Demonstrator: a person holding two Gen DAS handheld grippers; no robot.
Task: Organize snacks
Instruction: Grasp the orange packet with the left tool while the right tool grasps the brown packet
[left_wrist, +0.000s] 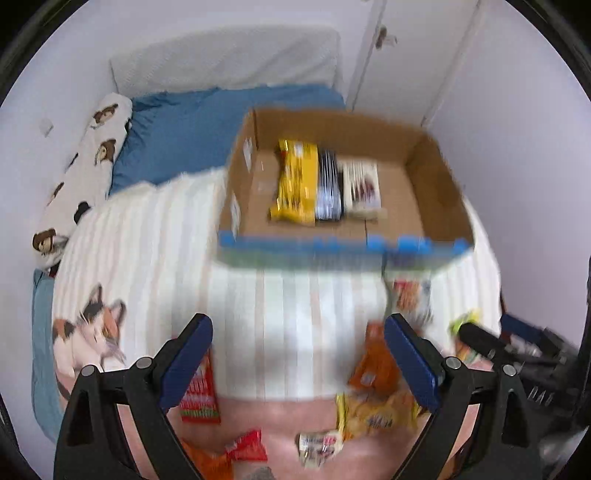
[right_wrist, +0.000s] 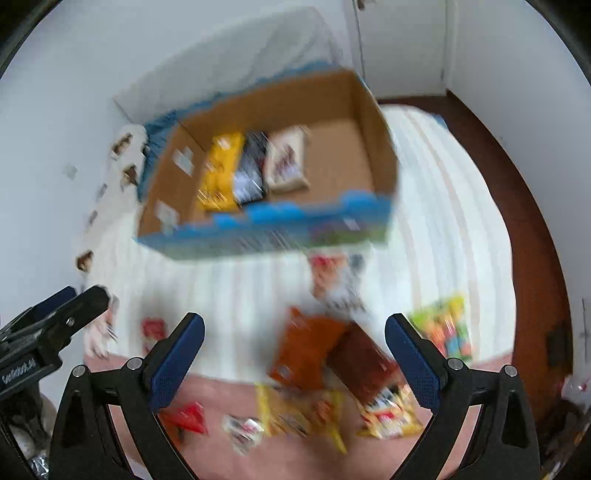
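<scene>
- Left tongs (left_wrist: 298, 360) spread wide, nothing between them, hovering over the bed (left_wrist: 147, 229).
- Right tongs (right_wrist: 294, 356) just as wide and bare, above an orange packet (right_wrist: 306, 347) and a brown packet (right_wrist: 364, 363).
- More loose snacks around them: a red packet (left_wrist: 199, 395), a yellow packet (left_wrist: 373, 411), a green packet (right_wrist: 445, 325).
- Beyond, the cardboard box (left_wrist: 439, 192) holds 3 snacks in a row: yellow bar (left_wrist: 295, 184), black bar (left_wrist: 328, 192), white bar (left_wrist: 362, 188).
- My read: early days, 3 packed, most of the pile waiting.

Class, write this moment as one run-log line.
box: three packs inside | loose snacks: on bed | left gripper: jaws open, empty | right gripper: jaws open, empty
</scene>
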